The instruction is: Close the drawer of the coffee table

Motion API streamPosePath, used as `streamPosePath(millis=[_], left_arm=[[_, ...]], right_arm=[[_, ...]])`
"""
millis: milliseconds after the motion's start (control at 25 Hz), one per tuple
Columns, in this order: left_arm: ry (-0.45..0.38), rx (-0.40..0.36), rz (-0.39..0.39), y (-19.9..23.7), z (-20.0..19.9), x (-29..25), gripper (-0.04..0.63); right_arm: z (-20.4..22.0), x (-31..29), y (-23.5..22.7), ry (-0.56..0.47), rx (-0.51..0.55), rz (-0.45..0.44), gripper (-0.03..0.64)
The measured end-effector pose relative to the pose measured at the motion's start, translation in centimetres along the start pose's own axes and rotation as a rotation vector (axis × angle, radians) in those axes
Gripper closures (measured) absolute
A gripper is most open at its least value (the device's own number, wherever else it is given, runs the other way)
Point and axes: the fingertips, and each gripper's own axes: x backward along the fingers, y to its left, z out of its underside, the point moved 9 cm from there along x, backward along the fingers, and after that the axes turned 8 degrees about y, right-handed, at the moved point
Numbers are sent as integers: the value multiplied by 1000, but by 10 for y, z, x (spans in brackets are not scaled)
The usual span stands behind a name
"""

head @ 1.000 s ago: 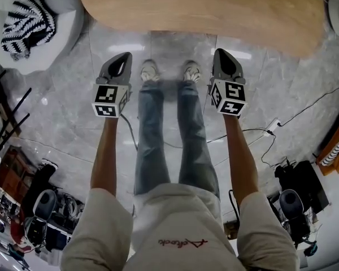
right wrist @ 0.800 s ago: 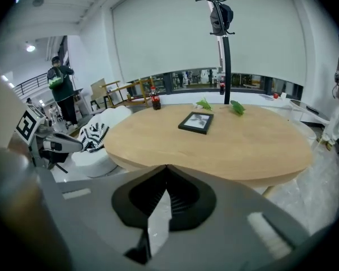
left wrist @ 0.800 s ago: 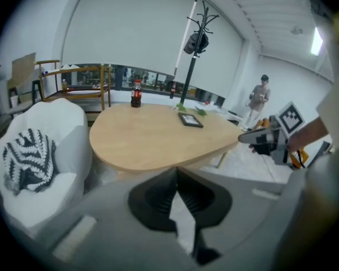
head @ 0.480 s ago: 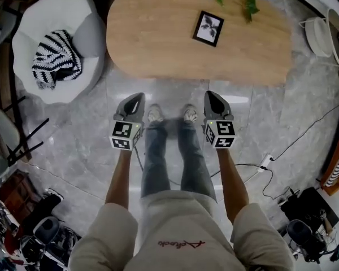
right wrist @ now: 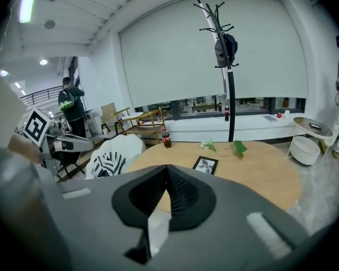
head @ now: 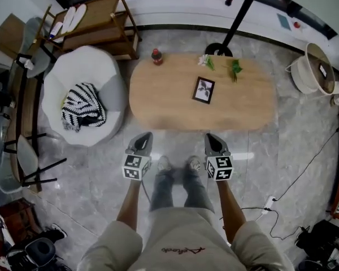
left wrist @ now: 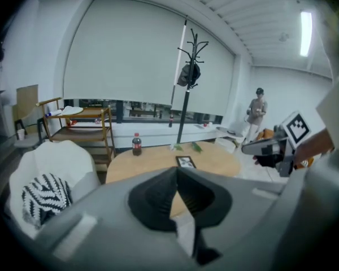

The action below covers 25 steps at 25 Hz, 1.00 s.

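Observation:
The oval wooden coffee table (head: 246,103) stands on the grey marble floor ahead of the person's feet; no drawer shows in any view. My left gripper (head: 146,135) and right gripper (head: 209,135) are held side by side, short of the table's near edge, and touch nothing. In the left gripper view the left gripper (left wrist: 177,171) has its jaws together with nothing between them, and the table (left wrist: 152,161) lies beyond. The right gripper (right wrist: 167,169) is likewise shut and empty, facing the table (right wrist: 260,171).
On the table stand a cola bottle (head: 156,56), a picture frame (head: 203,90) and green sprigs (head: 234,68). A white beanbag (head: 82,75) with a striped cloth (head: 83,107) sits left. Behind are a wooden shelf cart (head: 96,27) and coat stand (head: 217,49). Cables (head: 271,202) cross the floor at right.
The view has pulled up and back, so the whole table and the room behind it now show. Both grippers rose together, still side by side and shut.

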Motion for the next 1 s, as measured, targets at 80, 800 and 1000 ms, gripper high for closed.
streamPosePath(millis=[80,800,1000], left_arm=[[-24,0,-11,1,-18,14,592],[-239,-72,-44,-35,-158,112,592],[-277,-90,-57,-35,-183,128,592]], right_arm=[[-14,14,1,-19,2,4,614],[-136,134,9,-232,60,32,614],[-163,145,16,-272,74,25,614]])
